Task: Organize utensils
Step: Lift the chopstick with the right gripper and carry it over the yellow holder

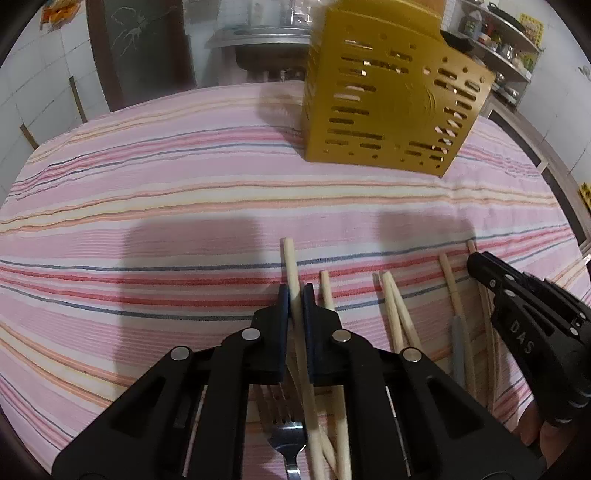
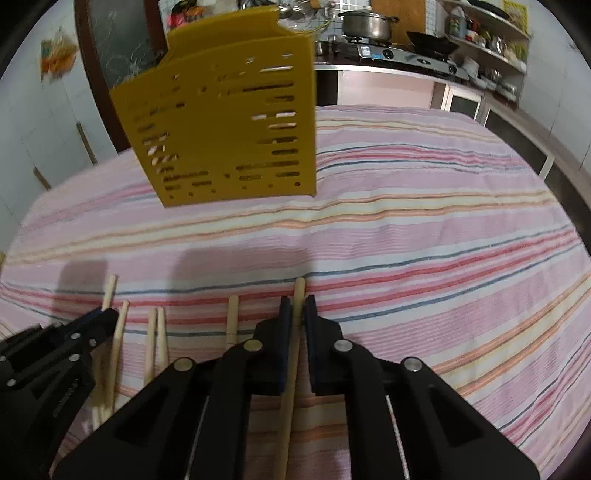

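My left gripper (image 1: 295,291) is shut on a pale wooden chopstick (image 1: 289,258), with its tip reaching past the fingers. My right gripper (image 2: 297,304) is shut on another wooden chopstick (image 2: 299,288). The right gripper also shows at the right of the left wrist view (image 1: 480,262), and the left gripper at the lower left of the right wrist view (image 2: 105,315). Several more chopsticks (image 1: 393,306) lie side by side on the striped cloth between the grippers. A metal fork (image 1: 286,439) lies under the left gripper. A slotted yellow utensil holder (image 1: 391,99) stands at the far side; it also shows in the right wrist view (image 2: 229,125).
A pink striped cloth (image 1: 147,177) covers the table. A grey-handled utensil (image 1: 458,347) lies among the chopsticks. Behind the table are a door (image 1: 140,44), a stove with a pot (image 2: 369,26) and shelves with kitchenware (image 2: 491,37).
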Tool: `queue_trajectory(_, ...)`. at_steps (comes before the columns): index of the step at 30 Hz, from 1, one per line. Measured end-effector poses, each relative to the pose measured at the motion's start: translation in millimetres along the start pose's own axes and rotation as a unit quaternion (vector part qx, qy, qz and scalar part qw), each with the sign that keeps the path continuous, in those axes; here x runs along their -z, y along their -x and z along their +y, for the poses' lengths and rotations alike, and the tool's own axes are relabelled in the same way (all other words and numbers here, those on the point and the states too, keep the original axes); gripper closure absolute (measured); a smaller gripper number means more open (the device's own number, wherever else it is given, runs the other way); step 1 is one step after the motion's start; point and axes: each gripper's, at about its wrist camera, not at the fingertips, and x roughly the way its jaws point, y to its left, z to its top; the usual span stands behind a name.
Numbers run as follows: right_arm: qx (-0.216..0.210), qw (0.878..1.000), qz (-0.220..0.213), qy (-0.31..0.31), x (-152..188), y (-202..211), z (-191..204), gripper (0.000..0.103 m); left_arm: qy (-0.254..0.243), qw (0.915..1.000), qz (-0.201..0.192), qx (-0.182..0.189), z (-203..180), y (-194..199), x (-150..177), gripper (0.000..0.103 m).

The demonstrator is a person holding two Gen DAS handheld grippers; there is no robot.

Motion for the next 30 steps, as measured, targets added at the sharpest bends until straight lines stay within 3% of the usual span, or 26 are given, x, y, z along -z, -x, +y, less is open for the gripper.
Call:
queue_trajectory(4, -0.014, 1.0, -0.023, -0.008, -2, 14, -6, 0.097, 0.006, 0.9996, -0.027, 0.009, 1, 16, 0, 0.097)
queue_trajectory(10, -0.028, 0.996, -0.086, -0.016, -1, 52, -17, 0.097, 0.004, 0.9945, -0.104, 0.01, 1, 67, 4, 0.097)
queue_trajectory(21, -0.058, 0.976, -0.209, -0.007, -1, 118, -26, 0.097, 0.003, 0.9697, -0.244, -0.006, 9, 161, 22, 0.097)
queue_trajectory(24, -0.057, 0.967, -0.248, 0.001, 2, 134, -24, 0.097, -0.002, 0.9631, -0.269, -0.015, 6, 175, 31, 0.097)
queue_trajectory(30, -0.065, 0.957, -0.283, 0.005, 9, 147, -24, 0.097, 0.0, 0.953, -0.301, -0.035, 2, 190, 39, 0.099)
